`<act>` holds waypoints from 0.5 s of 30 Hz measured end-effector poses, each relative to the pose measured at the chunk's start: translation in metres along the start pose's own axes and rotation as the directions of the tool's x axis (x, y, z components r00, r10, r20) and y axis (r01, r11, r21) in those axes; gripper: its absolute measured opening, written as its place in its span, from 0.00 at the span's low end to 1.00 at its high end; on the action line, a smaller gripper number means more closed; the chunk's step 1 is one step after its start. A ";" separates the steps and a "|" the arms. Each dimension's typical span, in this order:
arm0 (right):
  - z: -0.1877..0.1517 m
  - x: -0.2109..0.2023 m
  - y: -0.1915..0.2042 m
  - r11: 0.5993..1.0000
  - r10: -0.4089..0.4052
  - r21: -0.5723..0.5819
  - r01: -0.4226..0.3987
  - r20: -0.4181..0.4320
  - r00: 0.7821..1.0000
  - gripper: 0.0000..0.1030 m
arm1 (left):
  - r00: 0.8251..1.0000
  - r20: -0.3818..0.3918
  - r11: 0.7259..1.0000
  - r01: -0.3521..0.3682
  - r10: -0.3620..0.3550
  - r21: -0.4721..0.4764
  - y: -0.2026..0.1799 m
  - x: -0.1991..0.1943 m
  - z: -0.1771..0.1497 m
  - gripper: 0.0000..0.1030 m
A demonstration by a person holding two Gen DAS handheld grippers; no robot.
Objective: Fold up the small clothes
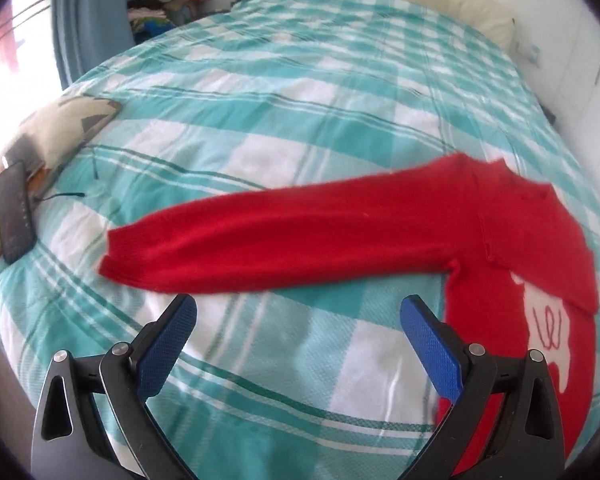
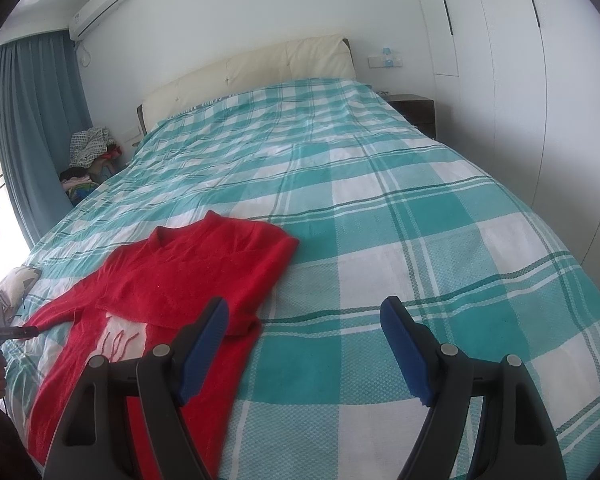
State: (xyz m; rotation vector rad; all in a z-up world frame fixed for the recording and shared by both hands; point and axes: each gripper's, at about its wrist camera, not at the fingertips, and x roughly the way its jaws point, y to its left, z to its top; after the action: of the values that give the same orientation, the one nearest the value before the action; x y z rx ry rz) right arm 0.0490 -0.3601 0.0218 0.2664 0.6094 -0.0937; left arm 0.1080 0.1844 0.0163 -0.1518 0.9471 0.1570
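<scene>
Red knitted sweater (image 1: 480, 236): small garment with a white motif on its front, lying flat on the teal-and-white checked bedspread (image 1: 260, 128), toward the near edge of the bed.
Fold so far: in the right wrist view one side of the sweater (image 2: 204, 272) appears already laid across the chest, with a folded edge running over the white motif; the other sleeve is not.
Outstretched sleeve (image 1: 260, 240): in the left wrist view it lies straight out sideways from the body, cuff end well apart from the torso, flat on the bedspread.
Left gripper (image 1: 298, 312): blue-padded jaws spread wide, holding nothing, hovering just short of the sleeve's lower edge, near the cuff half.
Right gripper (image 2: 304, 314): jaws likewise wide apart and empty, one pad over the sweater's folded side, the other over bare bedspread (image 2: 420, 220).
Step in hand: judged as the approach to the second sleeve fold.
Next move calls for: lowering the left gripper onto the sleeve near the cuff, pinching only that layer and not the bedspread beneath, then carrying it across the chest to lie over the first fold.
Nearby: a cream patterned cushion (image 1: 56, 128) with a dark flat device (image 1: 14, 216) resting on it, well apart from the sweater.
</scene>
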 end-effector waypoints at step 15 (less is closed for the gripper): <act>-0.004 0.004 0.017 0.999 0.019 -0.046 -0.020 -0.018 1.000 0.75 | 0.980 -0.168 0.860 0.002 -0.103 -0.511 0.163 0.092 0.010 0.38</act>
State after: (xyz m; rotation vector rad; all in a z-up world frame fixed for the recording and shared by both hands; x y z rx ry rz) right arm 0.0527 -0.3430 0.0207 0.2286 0.6252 -0.0583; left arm 0.1362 0.3521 -0.0630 -0.6952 1.0750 0.3471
